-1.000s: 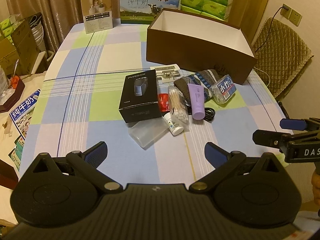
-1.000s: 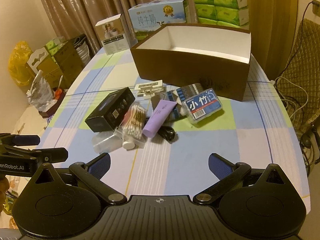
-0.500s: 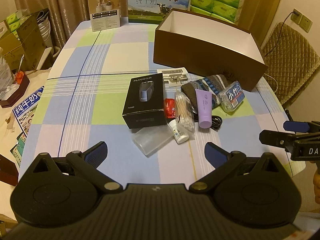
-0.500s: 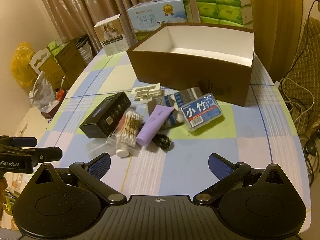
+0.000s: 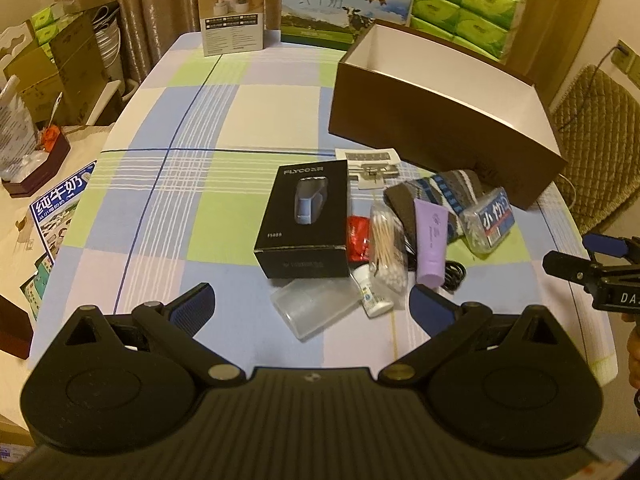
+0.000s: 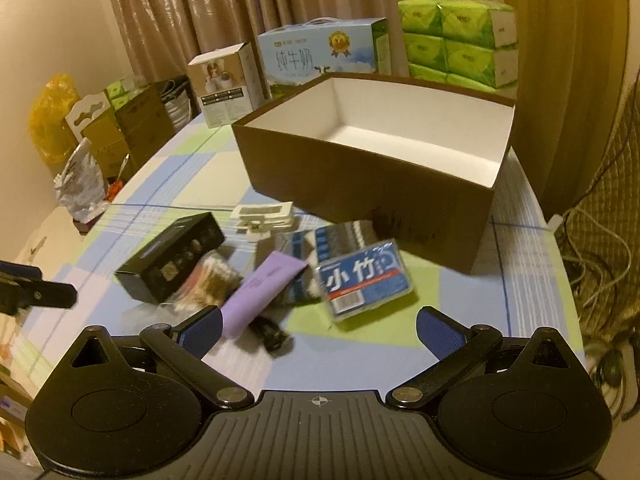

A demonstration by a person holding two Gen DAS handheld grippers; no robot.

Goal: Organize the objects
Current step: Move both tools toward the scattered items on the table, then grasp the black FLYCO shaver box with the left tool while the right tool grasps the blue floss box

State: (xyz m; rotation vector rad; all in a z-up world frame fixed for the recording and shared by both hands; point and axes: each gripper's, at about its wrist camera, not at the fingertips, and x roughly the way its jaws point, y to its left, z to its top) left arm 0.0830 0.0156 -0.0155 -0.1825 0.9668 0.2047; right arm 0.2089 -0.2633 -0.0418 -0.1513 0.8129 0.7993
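A pile of small items lies on the checked tablecloth before an empty brown box [image 5: 440, 120] [image 6: 372, 196] with a white inside. The pile holds a black shaver box [image 5: 306, 220] [image 6: 172, 258], a bag of cotton swabs [image 5: 386, 240], a purple tube [image 5: 430, 236] [image 6: 264, 288], a blue-labelled clear case [image 5: 488, 226] [image 6: 362, 280], striped socks [image 5: 444, 190], a clear plastic case [image 5: 316, 308] and a small white bottle [image 5: 372, 298]. My left gripper [image 5: 312, 306] is open, near the clear case. My right gripper [image 6: 318, 330] is open, just short of the blue-labelled case.
At the table's far edge stand a white product box [image 5: 232, 12], a blue milk carton [image 5: 344, 4] and green tissue packs [image 5: 464, 12]. Cardboard boxes and bags [image 6: 100, 132] crowd the floor at left. A quilted chair [image 5: 596, 132] and cables [image 6: 600, 240] lie at right.
Both grippers have moved forward toward the pile, which now looks larger and closer. The right view has swung closer to the blue-labelled case and the box. Both stay open.
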